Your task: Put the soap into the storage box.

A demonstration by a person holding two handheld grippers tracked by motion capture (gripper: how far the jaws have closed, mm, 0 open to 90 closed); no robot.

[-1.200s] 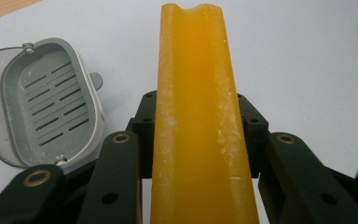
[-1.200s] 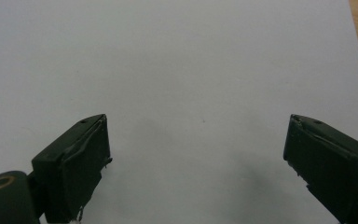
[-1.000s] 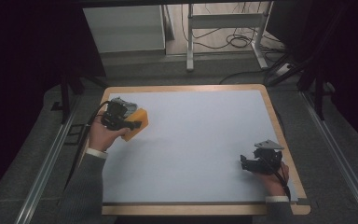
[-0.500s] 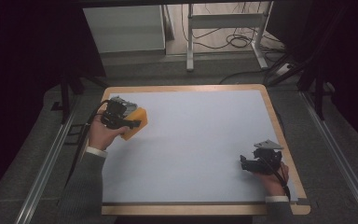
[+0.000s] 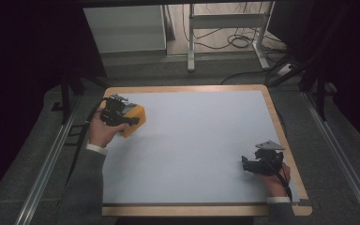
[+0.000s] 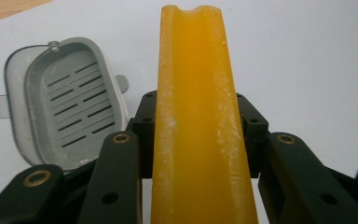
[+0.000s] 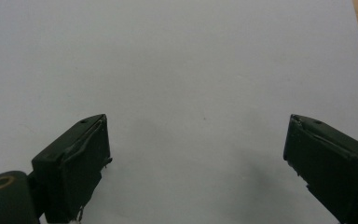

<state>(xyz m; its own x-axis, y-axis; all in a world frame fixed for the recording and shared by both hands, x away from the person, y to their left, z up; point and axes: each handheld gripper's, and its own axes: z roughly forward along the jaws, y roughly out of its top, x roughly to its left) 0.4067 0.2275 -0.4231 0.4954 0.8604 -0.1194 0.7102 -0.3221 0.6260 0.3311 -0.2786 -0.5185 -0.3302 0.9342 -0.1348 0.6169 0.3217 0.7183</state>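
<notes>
A yellow-orange bar (image 6: 193, 116) stands on edge between the jaws of my left gripper (image 6: 196, 122), which is shut on it. From above, the same orange bar (image 5: 135, 119) is at the table's far left with the left gripper (image 5: 122, 118) over its near side. Just beside it in the left gripper view lies a grey slotted dish (image 6: 70, 102) on the white surface. My right gripper (image 7: 196, 140) stands open over bare white table, nothing between its jaws. It sits near the front right corner (image 5: 252, 164).
The white tabletop (image 5: 201, 140) has a wooden rim (image 5: 281, 126) all round. Metal rails run along both sides, and cables and a metal stand's legs lie on the floor beyond the far edge.
</notes>
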